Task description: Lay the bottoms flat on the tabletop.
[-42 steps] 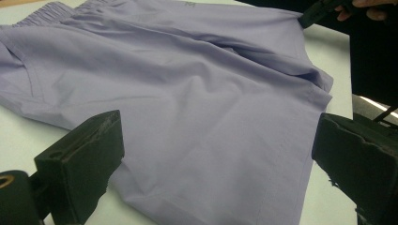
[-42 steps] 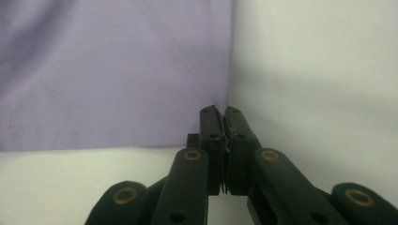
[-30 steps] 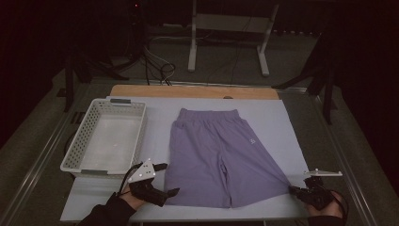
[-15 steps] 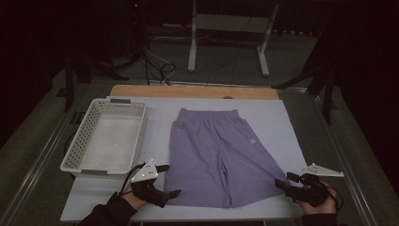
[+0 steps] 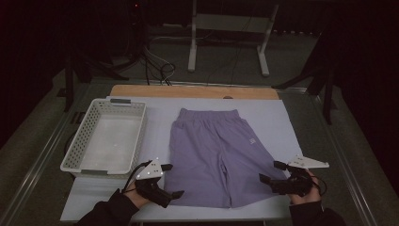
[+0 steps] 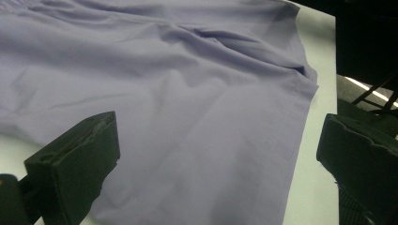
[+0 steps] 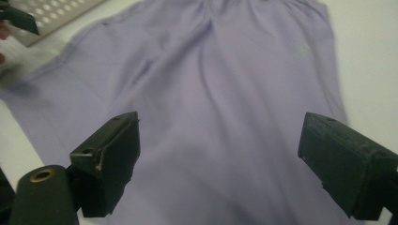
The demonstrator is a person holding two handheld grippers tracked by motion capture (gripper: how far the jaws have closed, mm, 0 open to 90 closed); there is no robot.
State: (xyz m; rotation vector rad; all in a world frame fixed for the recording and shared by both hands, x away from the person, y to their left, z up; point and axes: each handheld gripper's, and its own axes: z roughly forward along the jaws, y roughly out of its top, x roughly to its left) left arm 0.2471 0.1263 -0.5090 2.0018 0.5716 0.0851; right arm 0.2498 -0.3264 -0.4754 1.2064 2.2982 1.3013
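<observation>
- White perforated plastic basket [image 5: 103,136] sits on the white table top [image 5: 282,117], left of the garment, apart from it.
- Left gripper [image 5: 170,181]: jaws apart, at the left leg hem, nothing pinched.
- Lilac cotton shorts w/ elastic waistband [image 5: 216,155] lie flat mid-table, waistband far side, 2 legs toward the person.
- Right gripper [image 5: 272,173]: jaws have just been opening, now wide apart, aimed at the right leg hem; fabric lies under them, not clamped.

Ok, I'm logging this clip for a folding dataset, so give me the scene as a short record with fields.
garment: purple shorts, flat on the table, waistband at the far end
basket: white basket, left of the shorts, apart from them
left gripper: open, at the shorts' near left hem
right gripper: jaws just opened, nothing gripped, at the near right hem
</observation>
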